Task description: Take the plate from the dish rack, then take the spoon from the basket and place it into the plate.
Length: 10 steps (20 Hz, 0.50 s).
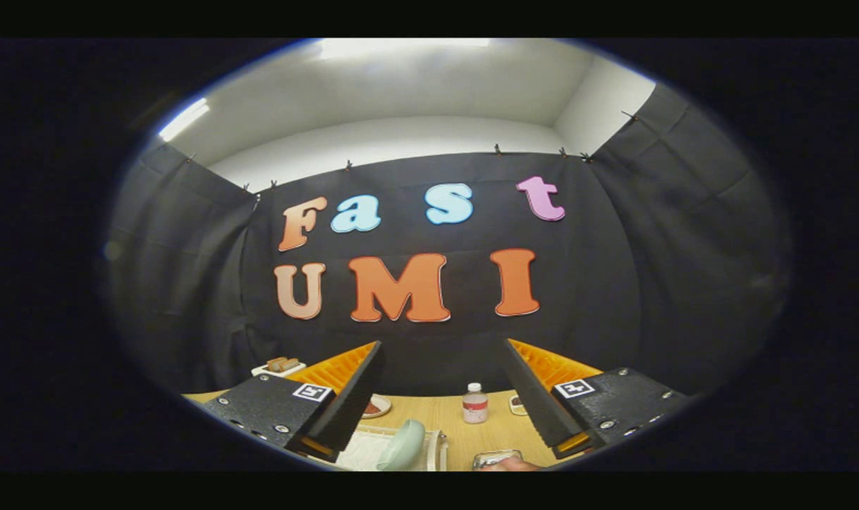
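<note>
Gripper (pixel 443 397) held high over the surface (pixel 440 414), fingers spread wide, holding nothing.

Step in hand, by judgement: the approach to the plate. One pale green plate (pixel 403 445) stands on edge in the dish rack (pixel 429 450), below and between the fingers; next move calls for tilting down toward it. Counted left to right: one tray (pixel 279 367), one small dish (pixel 377 406), one bottle (pixel 475 404). Spoon and basket not made out.

My one camera rides the gripper (pixel 443 397), high over the table (pixel 436 414), facing level at the booth's back wall; spread fingers (pixel 351 397) frame the near tabletop low in its view
</note>
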Motion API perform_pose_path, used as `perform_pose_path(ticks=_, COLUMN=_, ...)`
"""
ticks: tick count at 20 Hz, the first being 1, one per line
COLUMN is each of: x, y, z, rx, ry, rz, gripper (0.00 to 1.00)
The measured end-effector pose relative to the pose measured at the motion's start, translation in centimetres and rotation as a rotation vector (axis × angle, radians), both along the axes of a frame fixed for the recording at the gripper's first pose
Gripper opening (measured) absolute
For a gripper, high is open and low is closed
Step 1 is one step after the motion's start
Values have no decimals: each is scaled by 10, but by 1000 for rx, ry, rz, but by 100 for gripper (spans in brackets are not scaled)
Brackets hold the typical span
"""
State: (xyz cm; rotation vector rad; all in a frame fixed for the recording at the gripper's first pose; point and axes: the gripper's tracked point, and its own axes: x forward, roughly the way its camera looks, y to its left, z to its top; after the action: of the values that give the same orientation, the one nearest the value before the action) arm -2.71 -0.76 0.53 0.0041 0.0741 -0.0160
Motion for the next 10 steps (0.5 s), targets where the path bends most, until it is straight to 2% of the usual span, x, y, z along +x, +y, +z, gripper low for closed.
perform_pose_path(ticks=5, x=-4, y=1, z=-6, rx=53, ry=24, rz=-14, gripper=98)
perform_pose_path(ticks=10, x=-1, y=13, z=-50, rx=60, ry=209, rz=11, gripper=98)
